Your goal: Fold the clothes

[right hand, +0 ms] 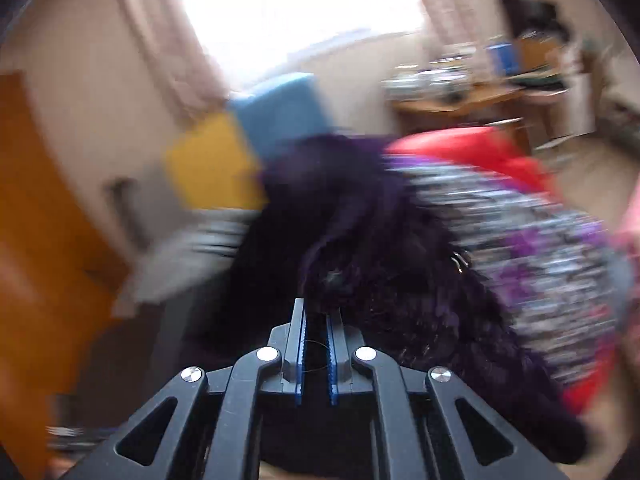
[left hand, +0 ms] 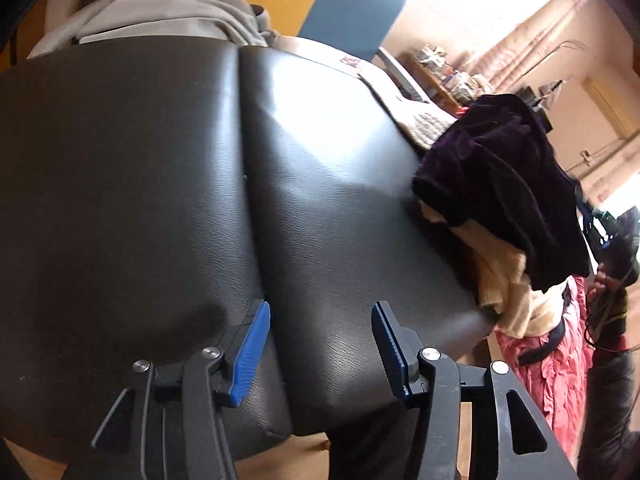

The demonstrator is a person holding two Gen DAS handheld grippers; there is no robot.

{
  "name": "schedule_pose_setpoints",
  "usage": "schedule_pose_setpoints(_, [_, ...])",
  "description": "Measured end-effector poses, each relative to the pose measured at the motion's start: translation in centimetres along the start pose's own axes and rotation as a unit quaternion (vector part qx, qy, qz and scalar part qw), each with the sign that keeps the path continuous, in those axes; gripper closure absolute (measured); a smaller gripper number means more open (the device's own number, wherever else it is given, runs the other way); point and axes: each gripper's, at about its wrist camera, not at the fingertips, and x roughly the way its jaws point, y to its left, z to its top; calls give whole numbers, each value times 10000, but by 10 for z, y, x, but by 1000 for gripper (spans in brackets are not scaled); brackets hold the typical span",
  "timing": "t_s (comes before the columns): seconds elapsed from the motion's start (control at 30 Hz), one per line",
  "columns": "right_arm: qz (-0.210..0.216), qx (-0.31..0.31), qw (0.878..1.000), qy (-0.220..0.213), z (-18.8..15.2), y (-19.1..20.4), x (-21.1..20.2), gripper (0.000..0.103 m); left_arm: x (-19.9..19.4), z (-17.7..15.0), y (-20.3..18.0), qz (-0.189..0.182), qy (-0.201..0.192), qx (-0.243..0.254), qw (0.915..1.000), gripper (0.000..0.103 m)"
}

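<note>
Left wrist view: left gripper (left hand: 320, 344) at lower centre of frame, jaws apart, nothing between the blue pads (left hand: 252, 354), only the black padded bench (left hand: 132, 184) under them. Grey garment (left hand: 168, 16) bunched at upper left, on far edge of bench. Dark purple garment (left hand: 504, 184) heaped at right edge of bench, on top of a cream cloth (left hand: 504, 300); pink fabric (left hand: 556, 360) hanging below, at lower right.

Right wrist view, much blurred: right gripper (right hand: 316, 354) at lower centre, jaws nearly together, pinching a fold of the dark purple garment (right hand: 360, 240). Patterned purple-and-white cloth (right hand: 540, 248) just beside it at right, red fabric (right hand: 472, 148) behind.
</note>
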Motion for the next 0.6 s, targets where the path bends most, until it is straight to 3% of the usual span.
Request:
schedule_pose_setpoints(0.07, [1036, 185, 9944, -52, -9, 33, 11, 96, -8, -4, -1, -45, -86, 7, 10000, 45])
schedule_pose_setpoints(0.13, [2106, 303, 9771, -8, -17, 80, 32, 96, -17, -9, 1, -59, -191, -18, 9998, 43])
schedule_pose_setpoints(0.23, [2879, 83, 9572, 271, -32, 158, 70, 95, -36, -17, 12, -70, -397, -181, 9990, 42])
schedule_pose_setpoints(0.27, [2935, -29, 9551, 400, -38, 179, 81, 93, -43, -19, 17, -54, -472, -239, 9986, 40])
schedule_pose_setpoints(0.37, [2854, -342, 9550, 738, -57, 230, 107, 86, -66, -30, 37, 62, -744, -371, 9965, 36])
schedule_pose_setpoints(0.43, [2512, -545, 9633, 775, -68, 241, 106, 84, -75, -35, 44, 183, -851, -279, 9958, 36])
schedule_pose_setpoints(0.53, [1463, -1114, 9819, 449, -70, 226, 82, 83, -82, -39, 47, 351, -935, -36, 9950, 32])
schedule_pose_setpoints(0.6, [486, -1519, 9872, 62, -65, 196, 56, 79, -77, -37, 42, 381, -899, 123, 9951, 30])
